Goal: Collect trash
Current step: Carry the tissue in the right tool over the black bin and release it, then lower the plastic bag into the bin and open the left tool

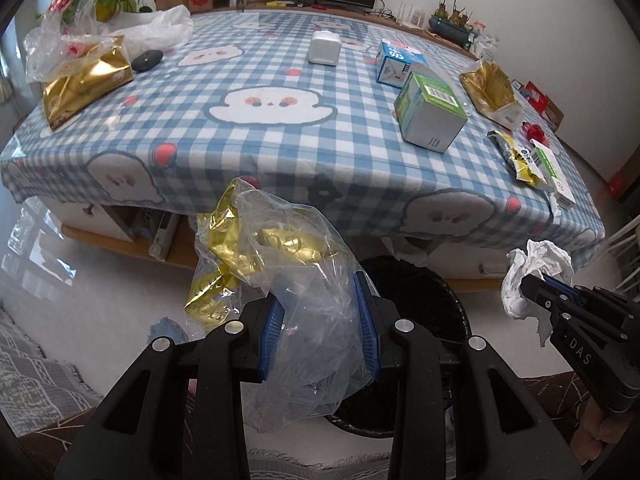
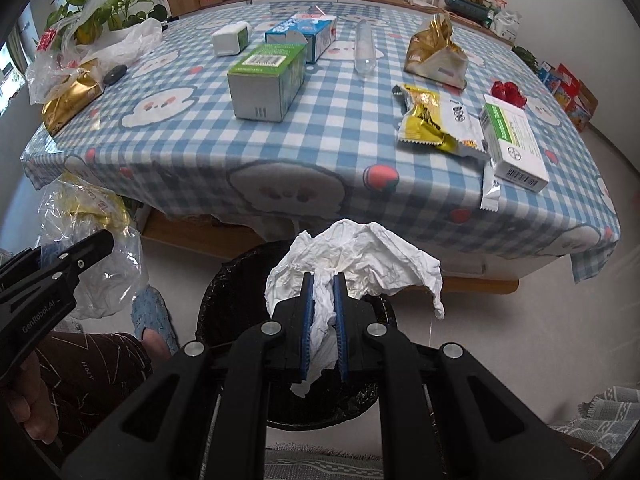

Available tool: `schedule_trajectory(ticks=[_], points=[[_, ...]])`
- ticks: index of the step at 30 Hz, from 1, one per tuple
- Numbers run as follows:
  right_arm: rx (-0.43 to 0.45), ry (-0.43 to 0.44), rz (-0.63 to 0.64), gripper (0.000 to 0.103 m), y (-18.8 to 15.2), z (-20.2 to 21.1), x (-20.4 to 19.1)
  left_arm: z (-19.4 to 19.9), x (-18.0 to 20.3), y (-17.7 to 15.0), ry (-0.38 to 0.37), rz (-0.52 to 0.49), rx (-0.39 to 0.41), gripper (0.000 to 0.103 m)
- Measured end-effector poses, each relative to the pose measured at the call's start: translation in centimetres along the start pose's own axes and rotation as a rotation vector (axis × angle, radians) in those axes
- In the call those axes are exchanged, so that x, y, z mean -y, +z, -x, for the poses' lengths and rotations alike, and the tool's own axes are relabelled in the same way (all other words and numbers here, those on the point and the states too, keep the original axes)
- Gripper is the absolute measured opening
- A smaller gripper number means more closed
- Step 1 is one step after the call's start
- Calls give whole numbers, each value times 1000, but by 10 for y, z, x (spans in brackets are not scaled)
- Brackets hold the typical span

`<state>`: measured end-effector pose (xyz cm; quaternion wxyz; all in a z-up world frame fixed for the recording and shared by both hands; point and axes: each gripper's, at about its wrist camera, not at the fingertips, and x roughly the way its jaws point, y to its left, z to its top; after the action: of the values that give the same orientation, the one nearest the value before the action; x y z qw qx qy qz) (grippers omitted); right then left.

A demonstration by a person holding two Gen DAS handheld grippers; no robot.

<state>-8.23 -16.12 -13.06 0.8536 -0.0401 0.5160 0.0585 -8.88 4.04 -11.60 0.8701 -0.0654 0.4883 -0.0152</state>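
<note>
- The right gripper (image 2: 324,280) is clamped tight on a crumpled white tissue (image 2: 360,260), which spills out over both pads.
- The left gripper (image 1: 320,300) is closed on a clear plastic bag (image 1: 308,320) with gold foil wrapper (image 1: 224,248) inside; its pads press the bag's sides.
- The black-lined trash bin (image 2: 224,296) stands on the floor just in front of the table edge, directly beneath the tissue; from the left gripper it lies below and slightly to the right (image 1: 432,304).
- Judged from this, the right hand is the better placed to drop first.
- Counted: two held items, one bin.
- Left on the checked tablecloth (image 2: 320,152): three cartons, one small white box, one medicine box (image 2: 516,144), one yellow snack wrapper (image 2: 432,120).
</note>
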Motion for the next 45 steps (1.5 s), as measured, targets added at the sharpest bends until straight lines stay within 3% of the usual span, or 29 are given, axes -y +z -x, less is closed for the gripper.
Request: schedule_trajectory(ticks=[26, 36, 40, 42, 45], points=[[-116, -22, -21, 9, -42, -107, -2, -94, -11, -47, 34, -15, -111, 33], [-155, -24, -13, 9, -49, -134, -10, -109, -17, -54, 48, -22, -139, 33], [-138, -19, 3, 13, -47, -132, -16, -106, -16, -52, 49, -23, -127, 33], [-131, -19, 5, 28, -47, -129, -16, -103, -14, -52, 50, -25, -122, 33], [-124, -21, 0, 38, -47, -125, -14, -99, -10, -51, 47, -35, -114, 33]])
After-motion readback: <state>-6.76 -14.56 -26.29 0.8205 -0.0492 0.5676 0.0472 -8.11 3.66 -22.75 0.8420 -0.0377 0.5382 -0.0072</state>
